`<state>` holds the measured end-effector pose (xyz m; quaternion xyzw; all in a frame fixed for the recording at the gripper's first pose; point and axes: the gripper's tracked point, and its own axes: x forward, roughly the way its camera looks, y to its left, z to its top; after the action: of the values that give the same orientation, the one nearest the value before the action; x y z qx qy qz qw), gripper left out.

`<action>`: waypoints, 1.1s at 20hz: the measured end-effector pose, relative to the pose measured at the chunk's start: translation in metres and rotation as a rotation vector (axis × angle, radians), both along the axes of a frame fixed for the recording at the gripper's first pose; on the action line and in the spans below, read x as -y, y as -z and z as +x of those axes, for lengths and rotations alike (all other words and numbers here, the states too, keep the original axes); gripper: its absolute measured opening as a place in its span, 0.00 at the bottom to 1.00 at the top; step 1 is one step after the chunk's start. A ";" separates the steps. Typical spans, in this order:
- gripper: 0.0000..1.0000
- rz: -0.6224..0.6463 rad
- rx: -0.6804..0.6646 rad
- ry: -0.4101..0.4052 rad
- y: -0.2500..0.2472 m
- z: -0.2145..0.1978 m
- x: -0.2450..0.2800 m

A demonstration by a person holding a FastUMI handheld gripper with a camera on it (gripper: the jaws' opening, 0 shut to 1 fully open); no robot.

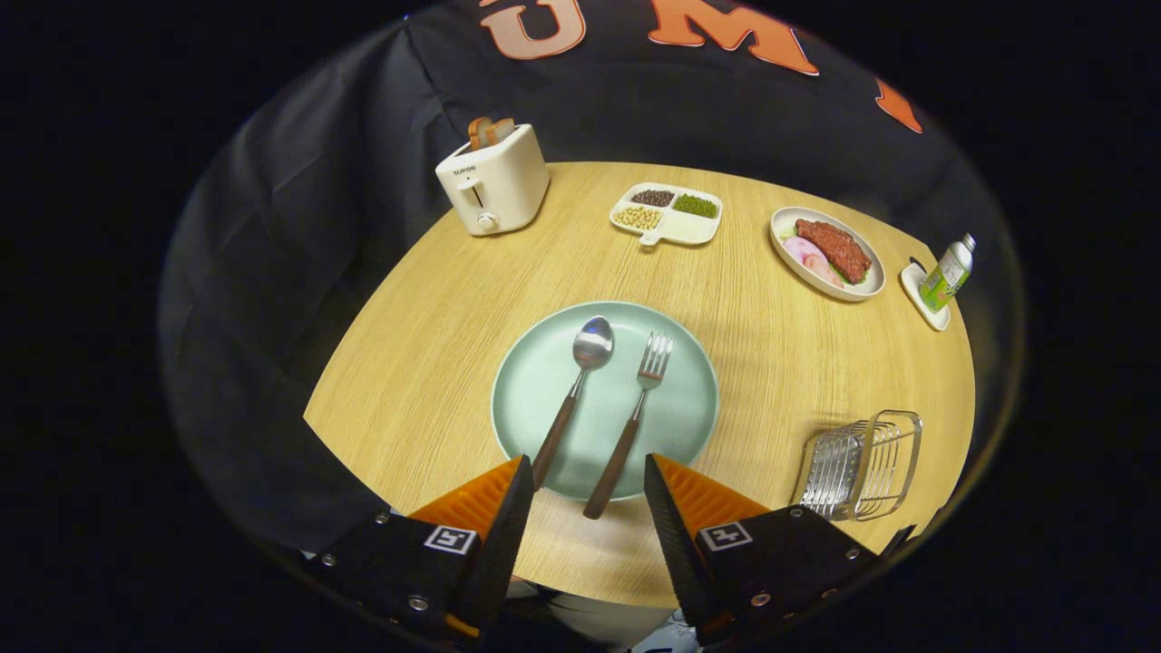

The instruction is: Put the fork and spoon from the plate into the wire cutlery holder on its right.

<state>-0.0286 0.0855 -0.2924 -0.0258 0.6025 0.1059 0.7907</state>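
A pale green plate [676,426] lies on the round wooden table just ahead of my fingers. On it rest a spoon [580,381] on the left and a fork [635,408] on the right, both with brown handles pointing toward me. The fork's handle end overhangs the plate's near rim, between my fingertips. My gripper [588,473] is open and holds nothing, hovering above the plate's near edge. The wire cutlery holder [862,464] stands to the right of the plate, near the table's edge.
A cream toaster [494,181] with bread stands at the back left. A divided dish of beans [667,215] sits at the back middle, a plate of meat [827,252] at the back right, and a green bottle [945,274] on a small tray beyond it.
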 end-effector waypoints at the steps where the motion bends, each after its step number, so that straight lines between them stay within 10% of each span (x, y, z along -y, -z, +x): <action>1: 0.74 -0.005 -0.038 -0.006 0.007 -0.002 -0.001; 22: 0.10 -0.111 -0.243 0.089 0.073 -0.008 0.021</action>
<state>-0.0363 0.0644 -0.3650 -0.0298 0.6991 0.0399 0.7133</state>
